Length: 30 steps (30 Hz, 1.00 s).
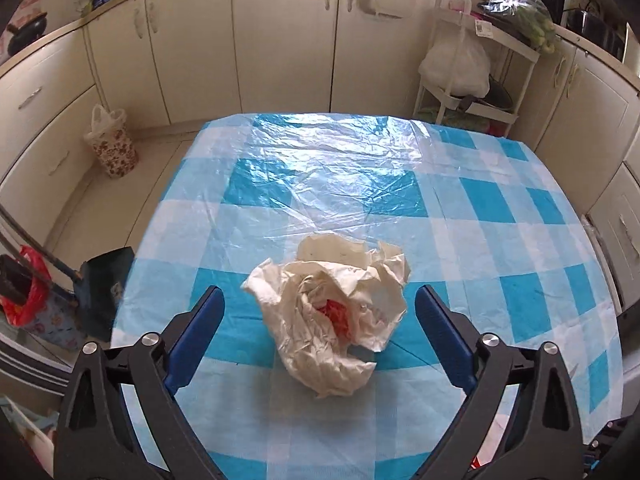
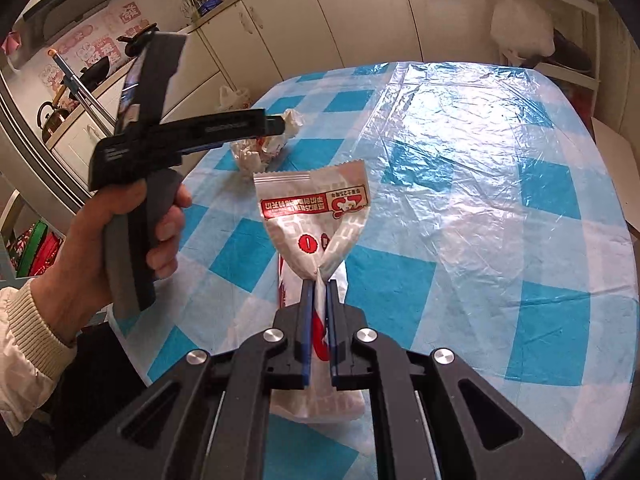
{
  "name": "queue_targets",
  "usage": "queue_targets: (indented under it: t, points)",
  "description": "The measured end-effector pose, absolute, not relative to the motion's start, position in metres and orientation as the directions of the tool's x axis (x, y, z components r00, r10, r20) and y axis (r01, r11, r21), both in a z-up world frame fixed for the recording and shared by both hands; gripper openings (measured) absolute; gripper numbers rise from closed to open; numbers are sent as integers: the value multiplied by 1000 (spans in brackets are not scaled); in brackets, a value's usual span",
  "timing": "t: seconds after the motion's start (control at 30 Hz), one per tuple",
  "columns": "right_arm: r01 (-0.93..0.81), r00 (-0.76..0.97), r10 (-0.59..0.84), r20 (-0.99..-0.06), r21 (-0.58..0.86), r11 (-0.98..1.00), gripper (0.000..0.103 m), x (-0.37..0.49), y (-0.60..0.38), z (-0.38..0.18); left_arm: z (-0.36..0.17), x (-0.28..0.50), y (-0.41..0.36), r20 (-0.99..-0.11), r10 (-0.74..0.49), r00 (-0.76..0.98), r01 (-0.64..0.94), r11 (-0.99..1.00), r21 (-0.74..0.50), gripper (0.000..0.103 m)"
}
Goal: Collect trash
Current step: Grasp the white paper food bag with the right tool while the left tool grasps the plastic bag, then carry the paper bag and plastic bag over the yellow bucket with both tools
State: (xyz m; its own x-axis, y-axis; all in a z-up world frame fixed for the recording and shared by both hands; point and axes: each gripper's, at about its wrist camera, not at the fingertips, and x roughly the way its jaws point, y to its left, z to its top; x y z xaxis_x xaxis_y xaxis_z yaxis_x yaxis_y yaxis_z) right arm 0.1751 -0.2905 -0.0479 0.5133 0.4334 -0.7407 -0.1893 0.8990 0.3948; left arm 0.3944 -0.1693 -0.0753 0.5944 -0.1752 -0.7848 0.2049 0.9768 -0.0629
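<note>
Cream kitchen cabinets (image 1: pixel 280 40) curve round a table under a blue-and-white checked cloth (image 1: pixel 520 208), with a clear plastic sheet (image 1: pixel 328 168) laid over its far half; the cloth's far edge runs across the middle of the left wrist view and its left edge drops to bare floor, where a flowered bin (image 1: pixel 114 148) stands. Most of the cloth lies bare, so room to move is wide. Two pieces of trash show. One, a crumpled white wad (image 1: pixel 332 312) with something red inside — perhaps a wrapper — lies low in the centre of that view, between the spread blue fingers of the left gripper (image 1: pixel 320 300), which do not touch it. The other, a printed white snack packet (image 2: pixel 316 216), is pinched by the right gripper (image 2: pixel 319 284), clenched on its twisted middle. At the left of the right wrist view a hand (image 2: pixel 92 248) grips the left gripper's handle.
</note>
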Motion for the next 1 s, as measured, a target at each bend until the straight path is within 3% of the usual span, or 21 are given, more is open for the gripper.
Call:
queue_targets:
  t: [0.03, 0.13, 0.5, 1.0]
  points:
    - [-191, 514, 431, -741, 391, 900, 7, 175, -291, -47, -78, 398, -171, -794, -196, 575, 215, 973, -84, 49]
    - [-189, 518, 429, -740, 390, 901, 7, 176, -293, -45, -78, 400, -165, -789, -256, 558, 206, 964, -168, 31]
    - [-164, 586, 437, -683, 428, 889, 7, 140, -310, -17, -15, 275, -132, -689, -355, 632, 286, 933, -218, 29]
    - [-176, 636, 491, -595, 508, 843, 7, 6, -294, 8, 17, 109, -104, -666, -392, 635, 350, 914, -205, 29]
